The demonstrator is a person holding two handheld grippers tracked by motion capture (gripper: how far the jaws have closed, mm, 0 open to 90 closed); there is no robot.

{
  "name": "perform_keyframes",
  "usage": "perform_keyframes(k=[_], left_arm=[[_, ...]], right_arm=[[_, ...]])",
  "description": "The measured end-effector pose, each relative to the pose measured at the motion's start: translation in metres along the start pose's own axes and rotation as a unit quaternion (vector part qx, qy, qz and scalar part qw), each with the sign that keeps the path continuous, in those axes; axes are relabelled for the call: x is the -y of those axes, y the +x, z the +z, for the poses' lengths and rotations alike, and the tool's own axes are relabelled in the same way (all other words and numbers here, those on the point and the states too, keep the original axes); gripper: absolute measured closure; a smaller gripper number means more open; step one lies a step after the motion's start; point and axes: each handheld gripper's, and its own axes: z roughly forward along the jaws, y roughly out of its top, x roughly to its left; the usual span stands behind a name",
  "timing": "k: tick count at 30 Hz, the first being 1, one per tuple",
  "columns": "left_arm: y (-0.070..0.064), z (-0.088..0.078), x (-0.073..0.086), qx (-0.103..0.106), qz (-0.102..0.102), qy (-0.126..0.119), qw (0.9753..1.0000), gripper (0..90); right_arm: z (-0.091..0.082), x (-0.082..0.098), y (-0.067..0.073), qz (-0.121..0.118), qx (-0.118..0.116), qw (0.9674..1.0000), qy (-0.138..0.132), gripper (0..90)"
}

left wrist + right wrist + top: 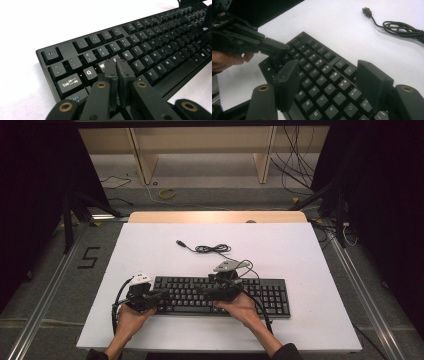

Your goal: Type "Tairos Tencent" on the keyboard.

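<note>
A black keyboard (270, 295) lies along the near part of the white table (300, 250). Its cable (212, 248) is coiled behind it and ends in a loose USB plug (179, 242). My left gripper (162, 293) is at the keyboard's left end. In the left gripper view its jaws (115, 62) are pressed together, with nothing between them, right over the W and E keys of the keyboard (155, 50). My right gripper (200, 287) hovers over the keyboard's middle. In the right gripper view its jaws (328, 66) stand wide apart above the letter keys (322, 72), facing the left gripper (279, 48).
The coiled cable (397, 26) and its plug (367, 11) lie on bare white table beyond the keyboard. A wooden strip (217, 216) edges the table's far side. Floor rails, loose wires and a "5" mark (89, 257) lie around the table.
</note>
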Motion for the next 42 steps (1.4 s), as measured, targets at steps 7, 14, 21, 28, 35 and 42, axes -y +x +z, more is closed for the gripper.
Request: perform_keyframes(k=[7,14,21,28,35,42], left_arm=[[0.0,0.002,0.0,-0.004,0.0,0.011,0.9999,89.3],[0.001,0.002,0.001,-0.008,-0.001,0.016,0.9998,89.4],[0.003,0.003,0.001,-0.015,-0.002,0.022,0.9996,89.4],[0.004,0.005,0.002,-0.019,-0.007,0.028,0.9994,89.4],[0.005,0.005,0.002,-0.018,-0.006,0.033,0.9993,89.4],[0.004,0.007,0.004,-0.021,-0.006,0.04,0.999,89.6]], right_arm=[[-0.005,0.003,-0.001,0.001,0.0,1.0,-0.003,36.2],[-0.007,0.007,-0.003,0.002,0.002,1.0,-0.002,35.7],[-0.009,0.01,-0.006,0.004,0.005,1.0,0.001,35.3],[-0.012,0.012,-0.008,0.005,0.007,1.0,-0.001,35.0],[-0.013,0.013,-0.008,0.008,0.008,0.9999,0.002,34.7],[-0.012,0.014,-0.008,0.008,0.008,0.9999,0.003,34.7]])
